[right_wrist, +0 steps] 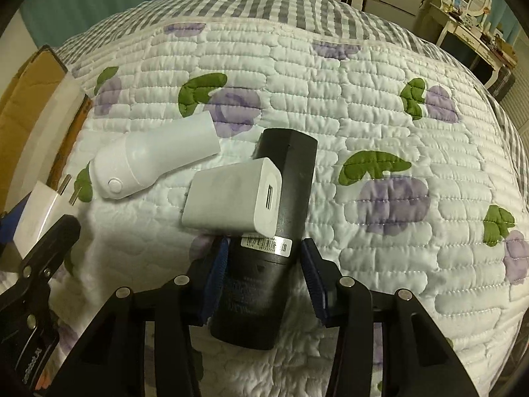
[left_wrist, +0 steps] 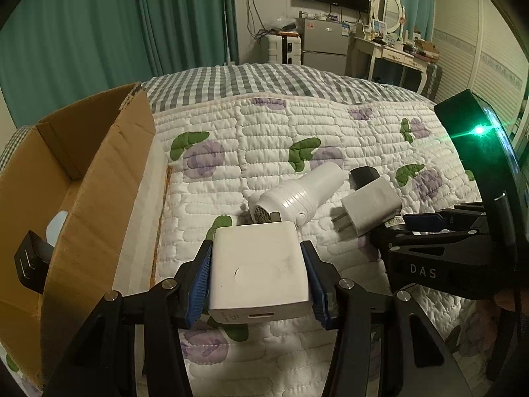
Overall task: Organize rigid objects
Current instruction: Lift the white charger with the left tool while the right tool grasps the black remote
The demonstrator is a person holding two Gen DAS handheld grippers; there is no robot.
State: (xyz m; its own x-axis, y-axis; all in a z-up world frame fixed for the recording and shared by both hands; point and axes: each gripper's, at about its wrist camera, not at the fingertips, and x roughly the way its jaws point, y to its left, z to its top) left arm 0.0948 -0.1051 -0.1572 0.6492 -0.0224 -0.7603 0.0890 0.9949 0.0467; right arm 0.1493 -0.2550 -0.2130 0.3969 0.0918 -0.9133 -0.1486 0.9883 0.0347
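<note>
your left gripper (left_wrist: 258,264) pinches a white charger (left_wrist: 259,269) between its blue pads, above the quilt (left_wrist: 297,125). only the left view shows the box (left_wrist: 82,178) at 9 o'clock, with a black plug (left_wrist: 29,258) on its near wall. your right gripper (right_wrist: 263,274) is spread around a black tube (right_wrist: 281,198); whether the pads touch it, you cannot tell. the right view shows a small adapter (right_wrist: 231,198) lying across that tube, and a white bottle (right_wrist: 155,162) at 10 o'clock.
</note>
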